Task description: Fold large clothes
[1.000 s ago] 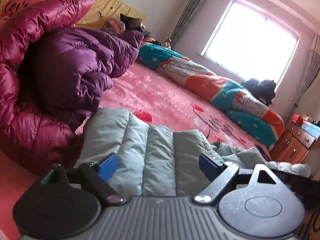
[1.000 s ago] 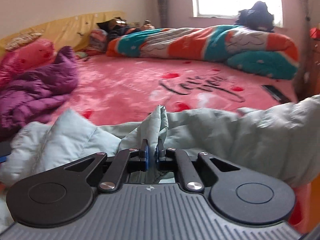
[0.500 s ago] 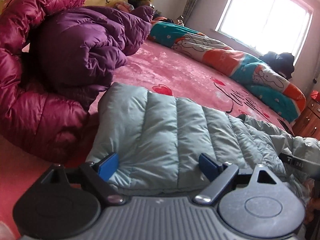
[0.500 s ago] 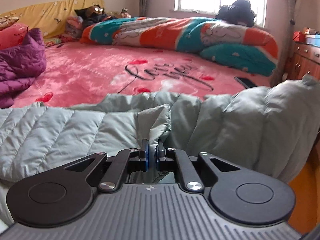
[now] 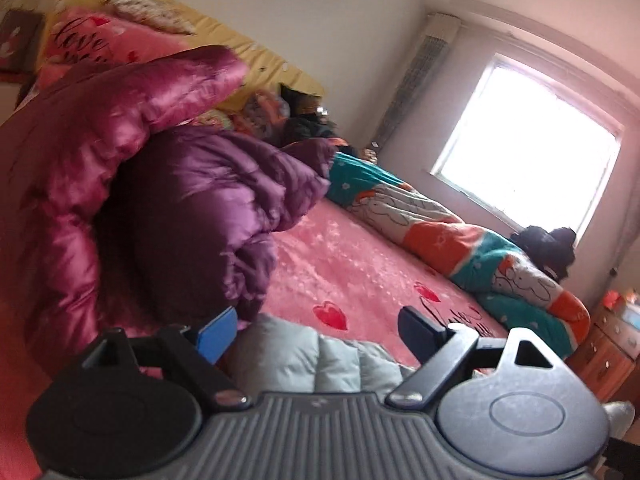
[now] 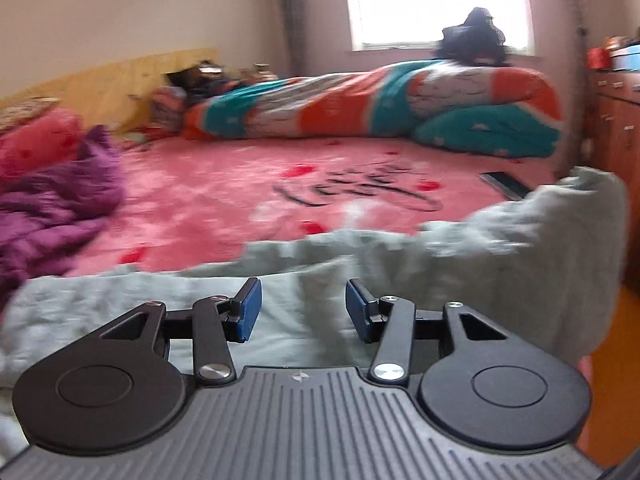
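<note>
- Bed (image 6: 224,200): pink plush cover, soft nap, printed with red hearts and black script; fills most of both views.
- Quilt (image 6: 380,108): long rolled bolster in teal, orange and grey panels, lying along the far side of the bed under the window (image 5: 532,152).
- Grey coat (image 6: 360,264): pale grey-green quilted down, matte, stitched in puffy channels. It lies at the near edge of the bed, long axis running left to right across the right wrist view; its right end humps up in a rounded fold near the wooden dresser (image 6: 616,120). The left wrist view shows only one end (image 5: 320,364), channels running away from the camera.
- Magenta coat (image 5: 80,200): glossy satin down, bulging, piled at the left.
- Purple coat (image 5: 208,216): shiny, crumpled, resting against the magenta one, just beyond the grey coat's end.
- Left gripper (image 5: 316,332): blue pads spread wide, nothing held; grey coat below and between them, no contact visible.
- Right gripper (image 6: 304,308): jaws have just been opening, now parted about halfway; pads clear of the grey fabric behind them, nothing pinched.
</note>
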